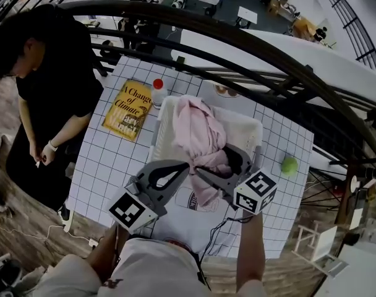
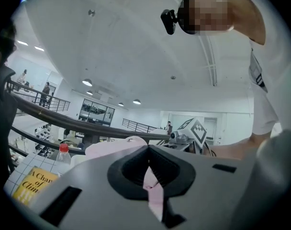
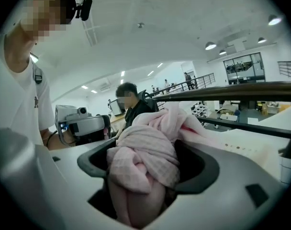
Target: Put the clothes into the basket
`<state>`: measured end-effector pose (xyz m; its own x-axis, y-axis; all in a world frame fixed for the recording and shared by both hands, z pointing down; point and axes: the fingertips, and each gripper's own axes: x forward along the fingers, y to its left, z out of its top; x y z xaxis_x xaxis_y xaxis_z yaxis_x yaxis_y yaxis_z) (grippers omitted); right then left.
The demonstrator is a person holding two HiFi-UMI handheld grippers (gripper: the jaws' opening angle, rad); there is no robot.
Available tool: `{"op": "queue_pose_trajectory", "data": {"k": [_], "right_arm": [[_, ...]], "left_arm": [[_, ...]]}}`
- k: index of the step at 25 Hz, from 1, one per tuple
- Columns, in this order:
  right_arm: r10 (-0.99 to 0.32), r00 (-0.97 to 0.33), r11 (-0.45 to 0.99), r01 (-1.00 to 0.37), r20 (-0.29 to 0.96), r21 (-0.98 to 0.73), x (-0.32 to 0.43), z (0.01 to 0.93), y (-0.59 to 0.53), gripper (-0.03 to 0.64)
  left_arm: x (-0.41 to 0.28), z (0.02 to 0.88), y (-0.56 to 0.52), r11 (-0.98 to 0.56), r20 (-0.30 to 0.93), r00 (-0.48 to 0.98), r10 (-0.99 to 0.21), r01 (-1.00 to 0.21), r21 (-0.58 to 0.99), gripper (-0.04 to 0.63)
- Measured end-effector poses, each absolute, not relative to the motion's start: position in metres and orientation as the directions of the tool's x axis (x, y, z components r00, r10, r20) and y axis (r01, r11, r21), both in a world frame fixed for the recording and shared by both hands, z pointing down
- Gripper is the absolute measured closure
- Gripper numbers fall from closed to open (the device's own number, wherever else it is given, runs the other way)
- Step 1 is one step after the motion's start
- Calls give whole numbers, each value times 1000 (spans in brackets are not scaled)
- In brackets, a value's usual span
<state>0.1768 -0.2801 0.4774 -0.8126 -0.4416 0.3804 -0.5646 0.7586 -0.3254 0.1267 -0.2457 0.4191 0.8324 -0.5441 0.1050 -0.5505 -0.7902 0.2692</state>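
Both grippers are clamped on the same pink garment (image 1: 200, 132). Left gripper (image 1: 184, 166): jaws nearly together, pinching a thin strip of the pink fabric, which runs down between the pads in the left gripper view. Right gripper (image 1: 203, 173): jaws held wide by a thick bunched wad of the same fabric, which fills the gap in the right gripper view. The two sets of tips sit close together at the near side of the white basket (image 1: 252, 129). Most of the garment lies piled in the basket's left half, and its lower end spills over the near rim to where the jaws grip it. Under the grippers, a white printed T-shirt (image 1: 187, 220) lies flat on the gridded surface (image 1: 107, 159), outside the basket. Left of the basket: a yellow book (image 1: 129, 109) and a red-capped bottle (image 1: 158, 93). Right of it: a green ball (image 1: 289, 165), well apart. A person in black (image 1: 52, 98) stands at the surface's left edge.
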Motion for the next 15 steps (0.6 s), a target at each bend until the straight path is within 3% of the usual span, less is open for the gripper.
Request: {"op": "queue_pose_trajectory", "data": {"k": [15], "right_arm": [[-262, -812, 798, -486, 521, -357, 161, 554, -303, 219]], "left_arm": [[131, 444, -270, -767, 133, 818, -559, -571, 293, 591]]}}
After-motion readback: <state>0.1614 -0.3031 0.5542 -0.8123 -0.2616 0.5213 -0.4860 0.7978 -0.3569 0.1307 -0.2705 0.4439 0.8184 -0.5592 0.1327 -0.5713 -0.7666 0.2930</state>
